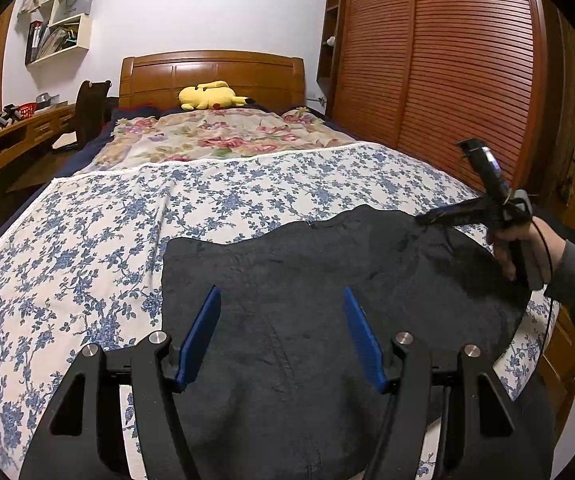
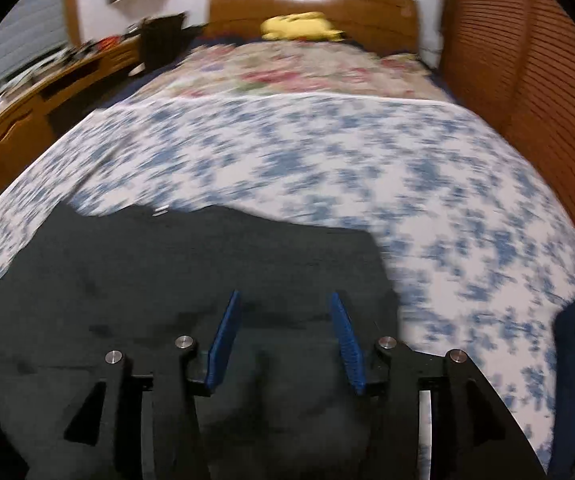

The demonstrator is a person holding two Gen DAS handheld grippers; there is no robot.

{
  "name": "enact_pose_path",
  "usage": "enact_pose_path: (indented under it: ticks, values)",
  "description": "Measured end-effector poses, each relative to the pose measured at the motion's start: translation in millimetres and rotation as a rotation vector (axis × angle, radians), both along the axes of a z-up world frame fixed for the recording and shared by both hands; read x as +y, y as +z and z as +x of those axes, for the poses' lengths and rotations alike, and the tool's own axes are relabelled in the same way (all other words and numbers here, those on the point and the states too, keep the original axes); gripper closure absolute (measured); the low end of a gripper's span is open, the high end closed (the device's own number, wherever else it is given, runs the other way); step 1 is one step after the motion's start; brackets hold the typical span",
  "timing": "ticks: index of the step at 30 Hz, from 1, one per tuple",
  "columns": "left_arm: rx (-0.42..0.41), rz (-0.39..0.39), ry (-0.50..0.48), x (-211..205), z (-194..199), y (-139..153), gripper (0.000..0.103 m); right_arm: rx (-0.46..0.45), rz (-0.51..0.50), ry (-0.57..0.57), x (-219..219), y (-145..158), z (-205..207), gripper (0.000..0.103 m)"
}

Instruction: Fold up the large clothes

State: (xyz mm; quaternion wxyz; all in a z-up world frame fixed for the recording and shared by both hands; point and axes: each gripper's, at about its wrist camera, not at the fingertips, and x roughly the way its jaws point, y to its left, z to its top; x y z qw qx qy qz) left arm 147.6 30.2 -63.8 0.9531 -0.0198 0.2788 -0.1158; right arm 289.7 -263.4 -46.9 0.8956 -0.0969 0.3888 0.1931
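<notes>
While the large dark, soft cloth garment (image 1: pixel 307 300) lies flat on the blue-flowered bedspread (image 1: pixel 87 248), with left gripper (image 1: pixel 281 334) and right gripper (image 2: pixel 285 338) both apart and empty: pinch matching edges, lift evenly, fold across.

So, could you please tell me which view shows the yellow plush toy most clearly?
The left wrist view: the yellow plush toy lies sharp against the wooden headboard. The right wrist view shows only a yellow blur.

There's one dark garment (image 1: pixel 327 288), one yellow plush toy (image 1: pixel 209 96), two floral bedspreads (image 1: pixel 135 216) (image 1: pixel 223 132), and two grippers (image 1: pixel 283 304) (image 2: pixel 285 304).
</notes>
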Motion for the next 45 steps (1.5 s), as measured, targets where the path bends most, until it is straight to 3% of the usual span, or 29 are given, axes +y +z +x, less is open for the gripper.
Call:
enact_pose_path:
  ticks: [4,11,14,17,19,23,28,30,35,39,45]
  values:
    - [0.003,0.006,0.001,0.0,-0.3,-0.7,0.039,0.051,-0.016,0.085,51.0,-19.9,-0.8,0.054]
    - [0.007,0.009,0.007,3.7,-1.5,-1.8,0.039,0.061,-0.092,0.039,89.0,-51.9,41.1,0.055]
    - [0.007,0.011,0.009,5.2,-2.7,-2.0,0.039,0.085,-0.102,0.031,91.9,-63.6,57.8,0.066]
    - [0.008,0.011,0.013,6.3,-3.7,-2.3,0.039,0.091,-0.134,0.052,110.1,-70.0,63.0,0.091]
    - [0.008,0.011,0.014,6.8,-3.9,-2.5,0.039,0.067,-0.152,0.05,117.6,-65.5,57.4,0.098]
    - [0.011,0.013,0.013,6.2,-4.0,-2.6,0.039,0.003,-0.131,0.013,121.0,-54.9,64.2,0.1]
    - [0.015,0.019,0.006,3.7,-3.6,-4.0,0.039,-0.013,-0.082,0.004,112.7,-42.7,60.9,0.1]
    - [0.014,0.02,0.004,3.4,-3.2,-3.8,0.039,-0.02,-0.062,0.019,105.7,-37.2,54.9,0.095]
    - [0.011,0.018,-0.003,0.3,-3.1,-2.8,0.039,-0.049,-0.006,0.044,71.4,-19.3,22.5,0.054]
    - [0.011,0.02,-0.012,-5.1,-2.7,-2.9,0.039,-0.046,0.001,0.07,42.3,-18.6,-21.7,0.046]
    - [0.012,0.027,-0.034,-17.6,-1.0,-3.9,0.039,-0.067,-0.004,0.063,-0.8,-28.8,-95.9,0.045]
